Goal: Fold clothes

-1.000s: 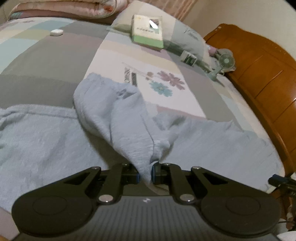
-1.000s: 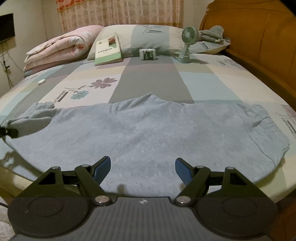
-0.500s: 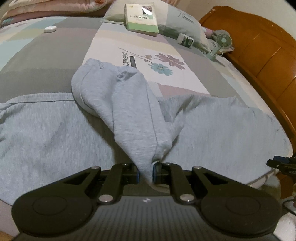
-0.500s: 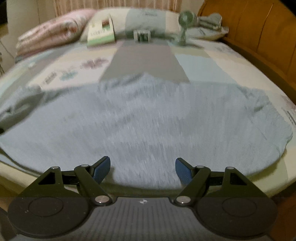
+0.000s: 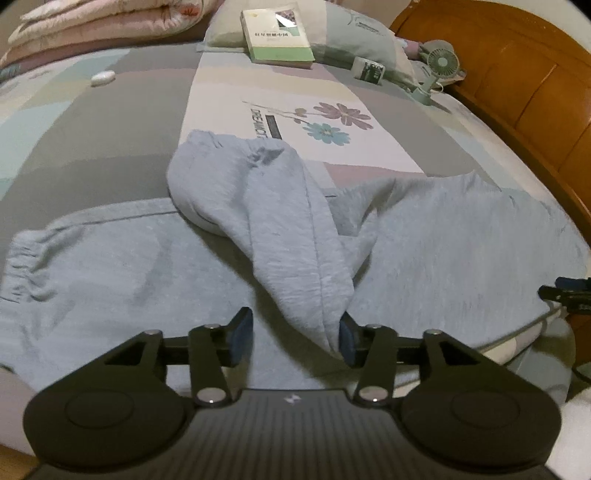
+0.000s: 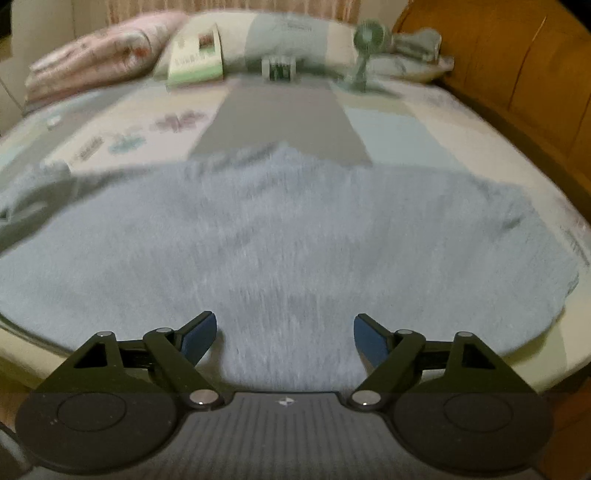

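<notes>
A light grey-blue sweatshirt (image 5: 461, 240) lies spread across the bed. One sleeve (image 5: 266, 221) is folded in over its body, with the tip running down to my left gripper (image 5: 293, 334). That gripper is open, and the sleeve tip leans against its right finger (image 5: 347, 341) without being clamped. In the right wrist view, which is blurred by motion, the same sweatshirt (image 6: 288, 229) fills the near bed. My right gripper (image 6: 284, 334) hangs open just above its near edge and holds nothing. It also shows as a dark tip (image 5: 565, 293) at the far right of the left wrist view.
On the patchwork bedsheet (image 5: 110, 140) beyond the sweatshirt are a book (image 5: 277, 35) on a pillow, a small bottle (image 5: 369, 70), a green desk fan (image 5: 439, 66) and a small white object (image 5: 102, 77). A folded pink quilt (image 5: 92, 26) lies far left. A wooden bed frame (image 5: 517, 85) runs along the right.
My left gripper was shut on the sleeve tip and has now opened, letting it go. The right gripper stays open and has moved closer to the sweatshirt's near edge.
</notes>
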Available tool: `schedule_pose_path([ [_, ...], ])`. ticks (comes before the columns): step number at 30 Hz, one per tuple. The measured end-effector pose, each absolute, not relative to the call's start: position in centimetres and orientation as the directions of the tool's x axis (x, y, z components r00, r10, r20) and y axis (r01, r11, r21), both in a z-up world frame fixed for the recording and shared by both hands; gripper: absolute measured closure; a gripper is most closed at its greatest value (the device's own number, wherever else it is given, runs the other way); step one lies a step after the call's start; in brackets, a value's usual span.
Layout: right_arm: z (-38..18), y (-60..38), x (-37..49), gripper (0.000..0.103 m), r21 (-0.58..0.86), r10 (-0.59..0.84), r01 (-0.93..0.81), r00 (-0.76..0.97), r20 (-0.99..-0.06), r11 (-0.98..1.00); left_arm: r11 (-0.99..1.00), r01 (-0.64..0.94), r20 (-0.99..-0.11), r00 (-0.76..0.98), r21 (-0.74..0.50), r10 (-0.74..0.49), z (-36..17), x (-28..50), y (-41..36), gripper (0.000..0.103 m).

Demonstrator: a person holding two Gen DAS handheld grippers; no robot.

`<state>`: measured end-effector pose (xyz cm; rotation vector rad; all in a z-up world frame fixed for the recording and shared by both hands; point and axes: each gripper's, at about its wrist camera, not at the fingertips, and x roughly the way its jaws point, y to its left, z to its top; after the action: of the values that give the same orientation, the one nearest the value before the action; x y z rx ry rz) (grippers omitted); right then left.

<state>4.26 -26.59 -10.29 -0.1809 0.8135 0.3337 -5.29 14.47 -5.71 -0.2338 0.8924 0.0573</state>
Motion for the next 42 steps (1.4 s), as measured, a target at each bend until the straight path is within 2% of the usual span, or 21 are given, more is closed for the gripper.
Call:
schedule_pose_path([
  [2,-11.0,-26.5,4.1,0.01,-0.04,0.216,-0.365,0.633,-0.743,0.93,0.977,-0.148,-0.772,0.635,-0.156,-0.027,-4.8,-5.8,14.7,0.046],
  [11,-10.5,-27.8,3.7,0.009,0.018,0.244,-0.338,0.639,-0.729,0.941,0.994,-0.11,-0.68,0.73,-0.024,0.064,1.1,-5.8,13.9,0.038],
  [16,-10.0,-28.7,4.4,0.009,0.049,0.248,-0.305,0.66,-0.709,0.951,0.998,0.051,-0.664,0.745,-0.044,-0.067,1.2,-2.6,9.8,0.034],
  [23,-10.3,-30.9,4.4,0.009,0.068,0.215,-0.242,0.655,-0.725,0.968,0.959,0.277,-0.724,0.65,-0.061,-0.234,-3.5,3.2,2.5,0.033],
  [30,-9.8,-31.5,5.5,0.009,0.041,0.169,-0.201,0.68,-0.714,0.979,0.957,0.283,-0.816,0.54,-0.055,-0.207,-8.8,4.8,0.7,0.033],
  [32,-9.5,-31.3,6.0,0.008,0.022,0.153,-0.194,0.693,-0.704,0.981,0.954,0.296,-0.805,0.552,-0.058,-0.22,-9.0,3.6,0.9,0.027],
  [36,-11.2,-30.2,7.1,0.007,-0.009,0.136,-0.21,0.664,-0.735,0.978,0.945,0.324,-0.824,0.527,-0.032,-0.209,-8.6,2.8,1.2,0.027],
  [37,-11.6,-30.1,7.2,0.001,-0.011,0.134,-0.212,0.659,-0.74,0.977,0.947,0.317,-0.829,0.517,-0.044,-0.212,-8.3,3.3,1.3,0.027],
  [38,-11.7,-30.1,7.0,0.0,-0.018,0.133,-0.216,0.662,-0.737,0.976,0.949,0.311,-0.83,0.513,-0.059,-0.219,-7.9,3.8,1.3,0.027],
  [42,-11.0,-30.5,7.3,0.0,0.004,0.135,-0.197,0.657,-0.741,0.98,0.922,0.366,-0.768,0.552,-0.127,-0.325,-6.3,7.4,0.1,0.027],
])
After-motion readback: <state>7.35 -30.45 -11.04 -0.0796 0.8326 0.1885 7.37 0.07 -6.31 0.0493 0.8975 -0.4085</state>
